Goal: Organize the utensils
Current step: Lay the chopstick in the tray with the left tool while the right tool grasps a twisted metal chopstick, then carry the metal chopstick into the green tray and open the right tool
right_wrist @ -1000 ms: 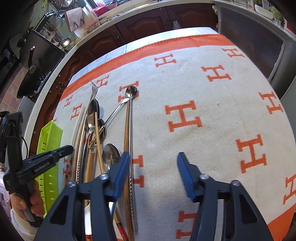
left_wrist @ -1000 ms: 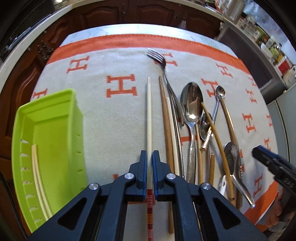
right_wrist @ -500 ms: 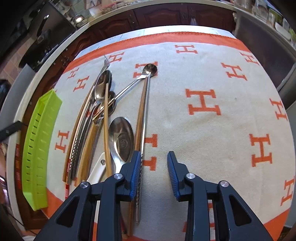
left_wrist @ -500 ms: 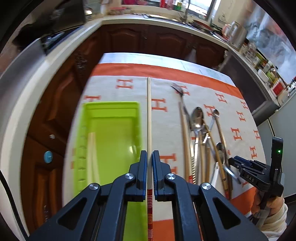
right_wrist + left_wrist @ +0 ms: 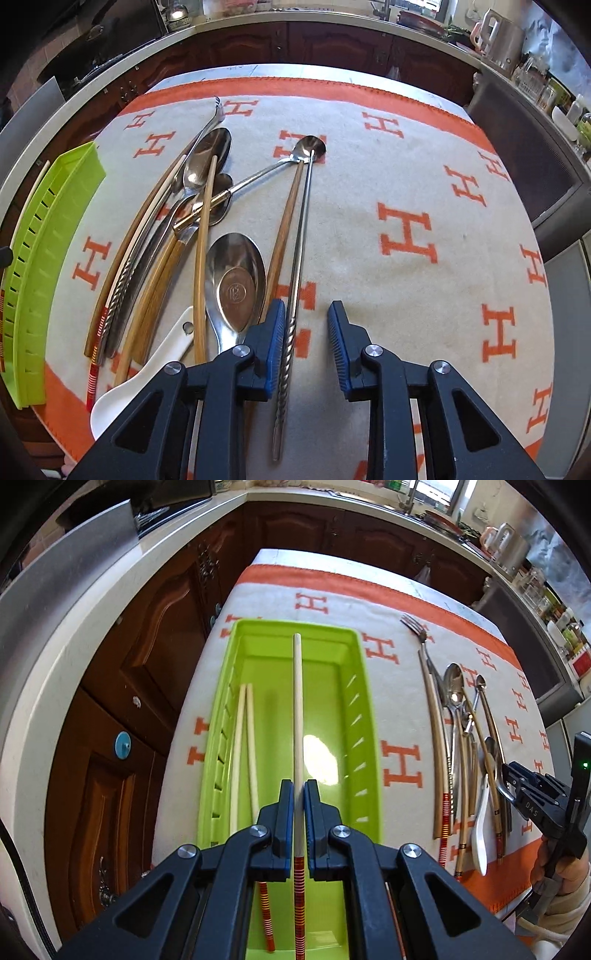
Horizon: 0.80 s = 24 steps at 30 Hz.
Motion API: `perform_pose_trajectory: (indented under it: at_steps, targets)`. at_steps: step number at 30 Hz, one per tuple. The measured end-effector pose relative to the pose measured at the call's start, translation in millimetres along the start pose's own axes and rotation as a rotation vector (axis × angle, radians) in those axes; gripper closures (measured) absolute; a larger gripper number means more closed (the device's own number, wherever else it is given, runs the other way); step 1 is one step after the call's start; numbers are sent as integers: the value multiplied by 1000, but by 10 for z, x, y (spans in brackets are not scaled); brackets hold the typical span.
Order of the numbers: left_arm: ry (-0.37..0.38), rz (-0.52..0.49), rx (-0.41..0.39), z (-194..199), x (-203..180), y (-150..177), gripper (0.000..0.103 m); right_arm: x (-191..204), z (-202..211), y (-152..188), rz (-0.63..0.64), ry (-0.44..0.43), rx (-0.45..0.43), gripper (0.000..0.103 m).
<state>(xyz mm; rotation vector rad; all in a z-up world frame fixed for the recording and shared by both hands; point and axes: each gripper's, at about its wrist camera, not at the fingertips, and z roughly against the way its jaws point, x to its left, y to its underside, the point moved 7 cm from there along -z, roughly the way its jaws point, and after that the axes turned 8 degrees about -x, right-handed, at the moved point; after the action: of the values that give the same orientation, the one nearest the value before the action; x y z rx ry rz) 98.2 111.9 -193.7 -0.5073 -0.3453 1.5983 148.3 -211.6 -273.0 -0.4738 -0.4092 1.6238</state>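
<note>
Over the green tray [image 5: 365,716], your left claw [image 5: 299,794], lately above the cloth, now grips a chopstick [image 5: 297,709] beside two already binned, ready for release, while your right claw [image 5: 306,321] closes around a metal chopstick [image 5: 295,266].

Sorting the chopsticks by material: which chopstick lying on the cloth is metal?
The silver chopstick with the twisted handle, rightmost of the pile, between the right claw's closing fingers. The others are wood or bamboo-coloured.

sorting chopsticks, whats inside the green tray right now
Two pale chopsticks lie along the green tray's left side. A third chopstick, pinched in the left tongs, hangs over it. The tongs cover the tray's near end.
</note>
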Motion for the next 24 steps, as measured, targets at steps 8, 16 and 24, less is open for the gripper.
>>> perform_pose_trajectory:
  at_steps: [8,16,24]
  targets:
    - [-7,9,7,-93,65,55,83,-131,47,35,-138,-30,31,97]
    - [-8,6,-50,155,53,76,33,-226,407,-12,-253,-76,-7,97]
    - [-3,73,-117,455,205,141,24,142,1031,-260,-276,-198,-86,97]
